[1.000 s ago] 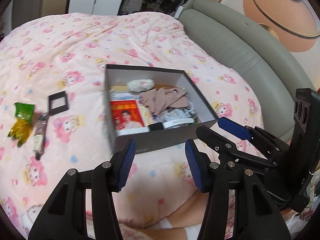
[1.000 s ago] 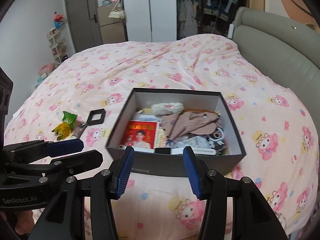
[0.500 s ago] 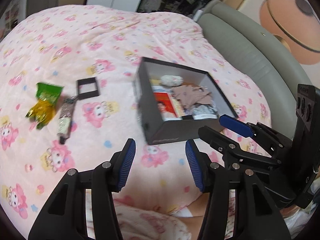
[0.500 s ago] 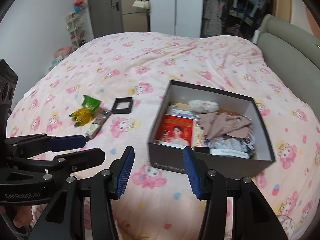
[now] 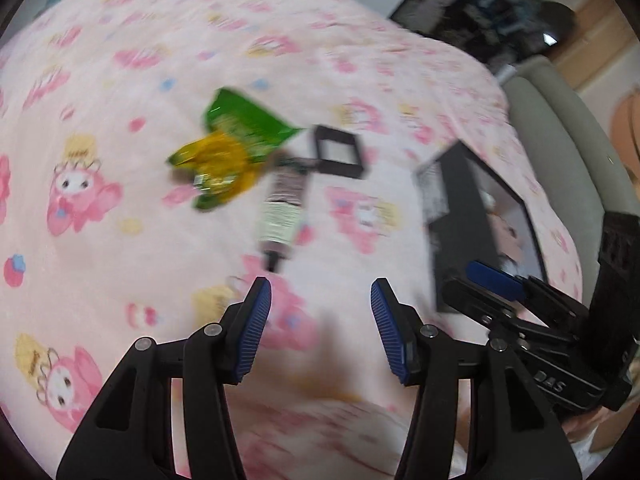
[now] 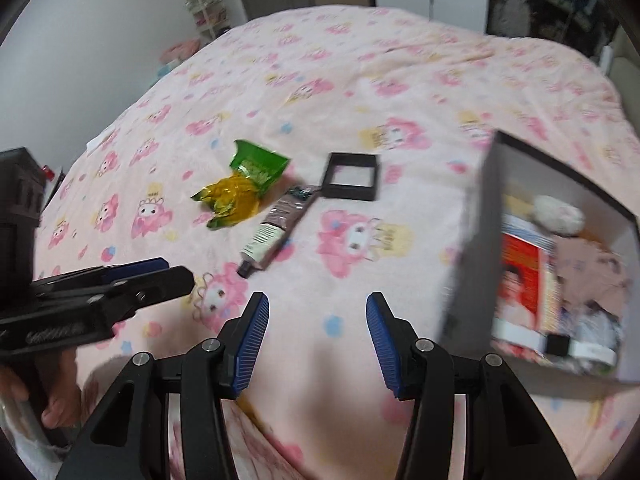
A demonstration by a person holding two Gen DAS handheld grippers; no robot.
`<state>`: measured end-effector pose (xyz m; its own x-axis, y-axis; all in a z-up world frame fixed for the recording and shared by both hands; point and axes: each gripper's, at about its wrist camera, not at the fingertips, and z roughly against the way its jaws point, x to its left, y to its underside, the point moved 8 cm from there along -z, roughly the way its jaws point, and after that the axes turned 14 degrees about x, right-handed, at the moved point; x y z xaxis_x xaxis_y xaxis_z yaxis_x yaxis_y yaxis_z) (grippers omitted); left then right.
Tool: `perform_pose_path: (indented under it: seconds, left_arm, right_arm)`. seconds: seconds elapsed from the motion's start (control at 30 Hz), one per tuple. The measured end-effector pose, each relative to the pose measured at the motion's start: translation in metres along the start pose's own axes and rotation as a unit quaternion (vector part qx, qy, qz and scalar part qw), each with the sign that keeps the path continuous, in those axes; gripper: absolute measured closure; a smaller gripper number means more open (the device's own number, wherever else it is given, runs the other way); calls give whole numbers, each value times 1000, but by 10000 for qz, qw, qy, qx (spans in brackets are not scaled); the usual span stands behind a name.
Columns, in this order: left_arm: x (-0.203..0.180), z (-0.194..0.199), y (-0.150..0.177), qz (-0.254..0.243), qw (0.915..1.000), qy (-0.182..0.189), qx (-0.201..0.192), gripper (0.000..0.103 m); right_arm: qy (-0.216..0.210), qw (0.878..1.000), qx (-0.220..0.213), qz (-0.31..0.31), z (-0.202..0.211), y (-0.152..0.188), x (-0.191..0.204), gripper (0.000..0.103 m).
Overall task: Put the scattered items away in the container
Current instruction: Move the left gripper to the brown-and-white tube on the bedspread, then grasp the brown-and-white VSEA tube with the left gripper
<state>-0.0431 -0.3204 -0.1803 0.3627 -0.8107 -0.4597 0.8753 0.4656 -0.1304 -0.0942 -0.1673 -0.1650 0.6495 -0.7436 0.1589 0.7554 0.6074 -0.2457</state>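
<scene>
Both claws were over the pink cartoon-print bedspread, angled down at it. The left gripper had its blue pads standing apart with nothing between them, only blanket below. Just ahead of its tips lay the tube, cap end pointing back toward the claw. Beyond the tube's far end sat the small black square frame, and ahead to the left of the tube was the green and yellow wrapper, blurred. The dark box sat off to the right of this claw, and the right gripper's black body showed at the lower right.

The right gripper was likewise spread, pads apart and gripping nothing. From it the tube lay ahead and a little left, the wrapper further left, the frame straight ahead beyond the tube. The box stood close on the right, open-topped, with a red-covered booklet, a white fluffy item and beige cloth inside. The left gripper showed at the left edge, a hand wrapped around its grip.
</scene>
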Motion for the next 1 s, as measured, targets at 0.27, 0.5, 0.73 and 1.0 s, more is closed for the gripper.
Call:
perform_pose_path:
  seconds: [0.27, 0.5, 0.73, 1.0]
  left_arm:
    - [38, -54, -39, 384, 9908, 983, 844, 50]
    - [46, -101, -59, 514, 9810, 1127, 1493, 50]
    - [34, -109, -60, 277, 9842, 779, 1564, 65]
    - [-32, -61, -29, -174, 9864, 822, 1411, 68]
  right_arm:
    - [-651, 9946, 786, 214, -85, -33, 29, 56]
    - [-825, 9879, 1283, 283, -137, -47, 41, 55]
    - [-1414, 9830, 1136, 290, -141, -46, 53, 78]
    - [-1455, 9881, 484, 106, -61, -21, 36, 82]
